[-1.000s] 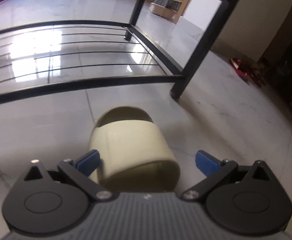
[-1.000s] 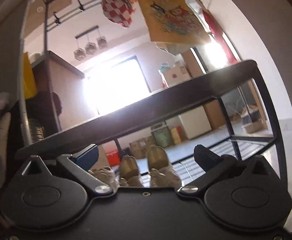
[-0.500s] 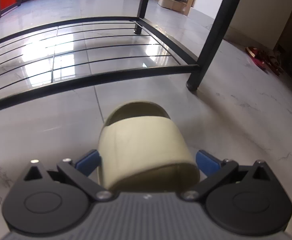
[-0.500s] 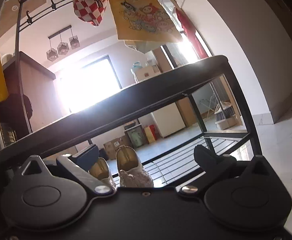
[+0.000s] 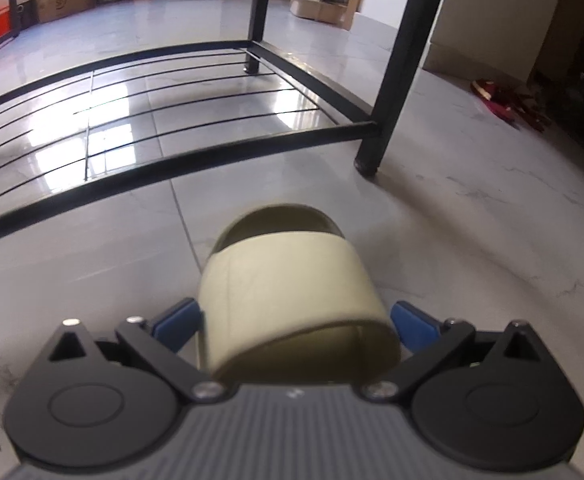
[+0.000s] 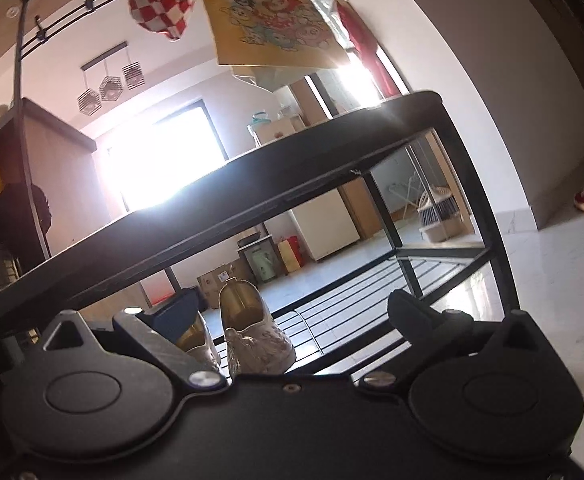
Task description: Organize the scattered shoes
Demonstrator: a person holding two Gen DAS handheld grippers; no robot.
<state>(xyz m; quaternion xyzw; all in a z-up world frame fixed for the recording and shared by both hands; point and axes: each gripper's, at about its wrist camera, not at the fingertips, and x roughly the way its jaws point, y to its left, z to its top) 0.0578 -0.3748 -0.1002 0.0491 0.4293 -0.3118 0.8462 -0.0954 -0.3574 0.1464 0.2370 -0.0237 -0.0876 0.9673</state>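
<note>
Before the black shoe rack (image 5: 227, 148), left hand-held gripper (image 5: 296, 320) grips the cream slipper (image 5: 292, 300); right hand-held gripper (image 6: 292, 312) spread, empty.

cream slide slipper (image 5: 292, 300) | wide strap, open toe facing the rack | on floor tiles before the rack's front rail || white sneaker pair (image 6: 251, 328) | gold insoles, side by side | bottom shelf, left end

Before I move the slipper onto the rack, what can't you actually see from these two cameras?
- Cream slipper heel, left wrist view: hidden behind the left gripper body.
- Pad contact: hidden by the strap.
- Left sequined shoe, right wrist view: partly covered by the right gripper finger.
- Red footwear: too small to identify.
</note>
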